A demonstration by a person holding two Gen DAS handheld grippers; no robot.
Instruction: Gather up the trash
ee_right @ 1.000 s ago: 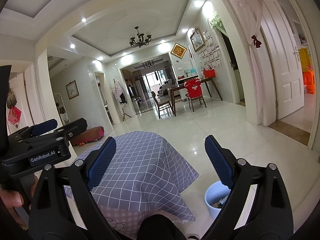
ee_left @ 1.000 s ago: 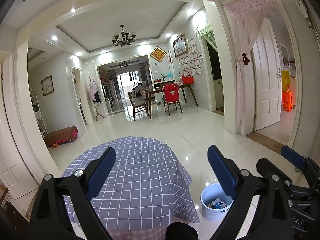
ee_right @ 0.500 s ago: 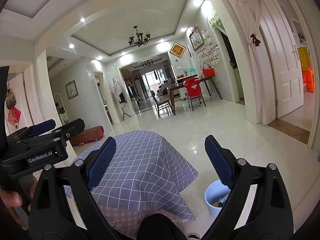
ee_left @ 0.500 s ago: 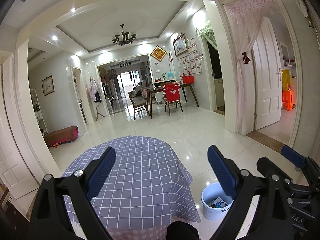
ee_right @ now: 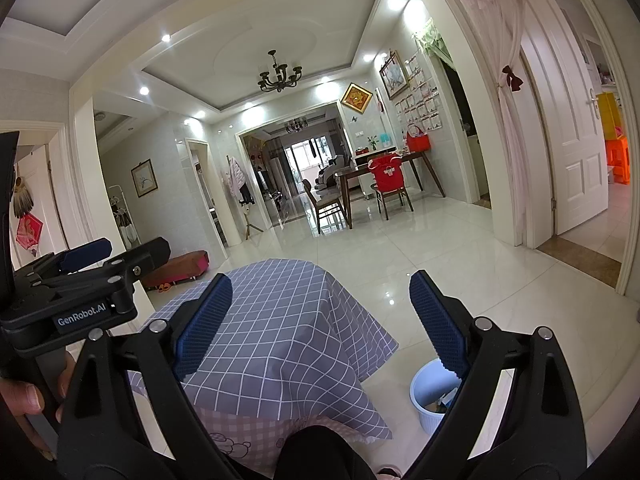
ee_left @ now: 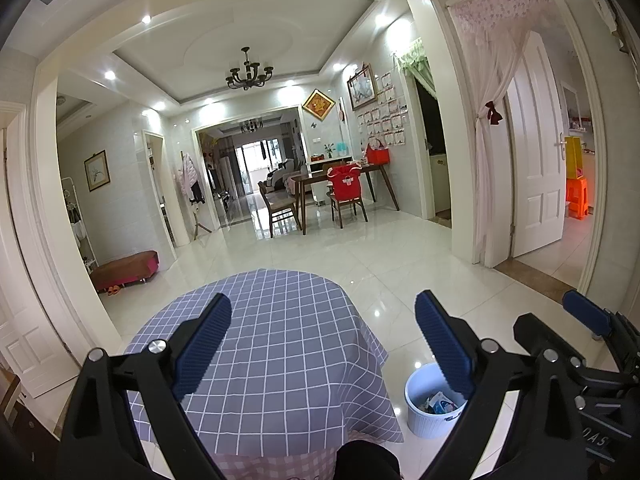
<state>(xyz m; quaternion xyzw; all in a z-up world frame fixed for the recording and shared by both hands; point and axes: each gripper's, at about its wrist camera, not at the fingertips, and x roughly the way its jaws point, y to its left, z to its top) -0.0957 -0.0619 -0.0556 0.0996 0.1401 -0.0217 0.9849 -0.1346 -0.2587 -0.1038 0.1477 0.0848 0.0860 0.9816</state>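
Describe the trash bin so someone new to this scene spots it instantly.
Find the round table under the grey-blue checked tablecloth in the foreground. On the glossy white tile floor by its right side stands the wastebasket. It is a small, pale ribbed, open-topped bucket with crumpled wrappers inside.

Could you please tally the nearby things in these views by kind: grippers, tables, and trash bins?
Grippers: 2, the left gripper and the right gripper, both open and empty
Tables: 1, the checked-cloth table
Trash bins: 1, the white bin on the floor beside the table, with trash inside
Total: 4
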